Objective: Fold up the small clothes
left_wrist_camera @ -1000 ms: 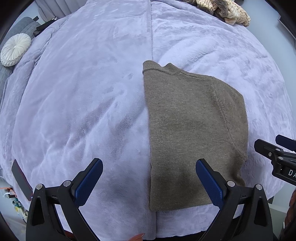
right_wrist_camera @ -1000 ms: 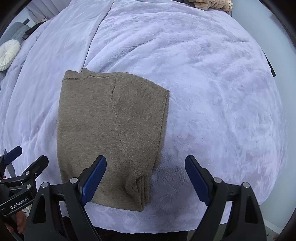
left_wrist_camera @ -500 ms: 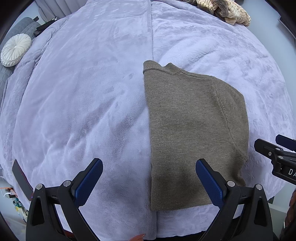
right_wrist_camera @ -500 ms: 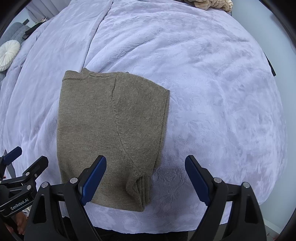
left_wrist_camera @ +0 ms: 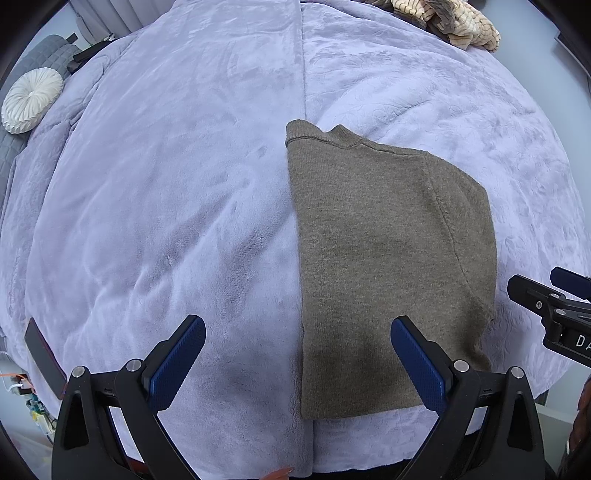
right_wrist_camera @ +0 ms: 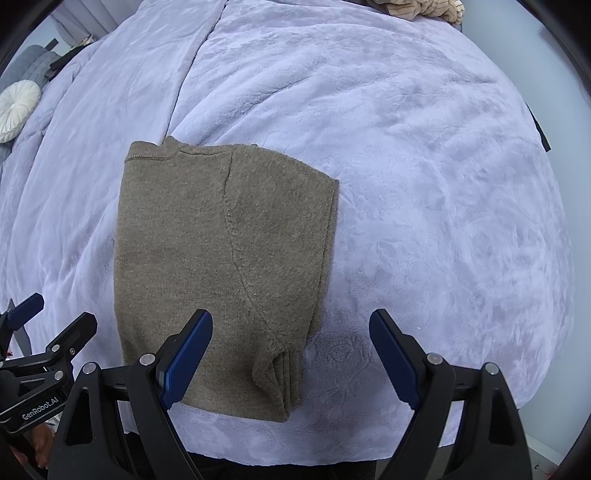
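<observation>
The olive-brown knit sweater [left_wrist_camera: 384, 266] lies flat on the lavender plush blanket [left_wrist_camera: 177, 206], already folded lengthwise into a tall panel: ribbed collar at the far end, hem nearest me, sleeve cuff [right_wrist_camera: 280, 380] tucked along the right edge with its ribs bunched at the near corner. In the left wrist view it sits at about two o'clock from the frame's centre; in the right wrist view it is at about nine o'clock.

I hold both tools above it, pointing almost straight down. My left gripper [left_wrist_camera: 295, 363] is spread wide with nothing between its blue pads; the sweater's left edge runs up between its fingers, and the right-hand pad hangs over the hem. My right gripper [right_wrist_camera: 290, 363] is likewise released and empty, its left pad over the cloth, its right pad over bare blanket, straddling the cuff corner.

I judge the lengthwise fold done and the crosswise fold next. That calls for dropping each tool onto a near hem corner, pinching all layers including the loose cuff, then carrying the hem toward twelve o'clock onto the collar. The stacked cuff could slip out if I catch only the top layer.

Further out, a round white cushion [left_wrist_camera: 31, 101] lies at ten o'clock and a tan knitted heap [left_wrist_camera: 454, 22] at one o'clock.
</observation>
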Demonstrator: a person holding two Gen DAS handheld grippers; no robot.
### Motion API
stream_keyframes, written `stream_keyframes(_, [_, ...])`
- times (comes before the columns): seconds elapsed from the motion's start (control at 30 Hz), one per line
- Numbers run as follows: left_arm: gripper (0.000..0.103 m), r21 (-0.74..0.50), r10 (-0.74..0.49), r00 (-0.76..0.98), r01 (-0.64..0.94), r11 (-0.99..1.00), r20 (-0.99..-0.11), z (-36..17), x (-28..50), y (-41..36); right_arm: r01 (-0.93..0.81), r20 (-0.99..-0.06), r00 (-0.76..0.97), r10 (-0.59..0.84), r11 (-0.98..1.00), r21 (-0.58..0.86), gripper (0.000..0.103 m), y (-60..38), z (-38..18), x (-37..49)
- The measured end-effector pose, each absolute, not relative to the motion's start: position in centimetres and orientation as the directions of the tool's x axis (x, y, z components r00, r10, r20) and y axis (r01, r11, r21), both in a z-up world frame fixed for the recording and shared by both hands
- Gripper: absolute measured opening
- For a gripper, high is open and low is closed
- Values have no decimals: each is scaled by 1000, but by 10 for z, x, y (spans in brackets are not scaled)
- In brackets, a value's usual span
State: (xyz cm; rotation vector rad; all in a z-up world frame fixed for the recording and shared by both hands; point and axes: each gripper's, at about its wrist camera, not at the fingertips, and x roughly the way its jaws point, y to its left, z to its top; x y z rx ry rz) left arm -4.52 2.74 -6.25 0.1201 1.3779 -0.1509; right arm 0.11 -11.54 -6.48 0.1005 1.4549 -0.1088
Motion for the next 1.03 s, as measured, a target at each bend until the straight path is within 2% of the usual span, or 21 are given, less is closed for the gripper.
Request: stream_keyframes(1.03, [101,-26,-58,189,165,986,-980,-61,-46,31,127,-995,101,-5,992,8,89,-113,-69,1])
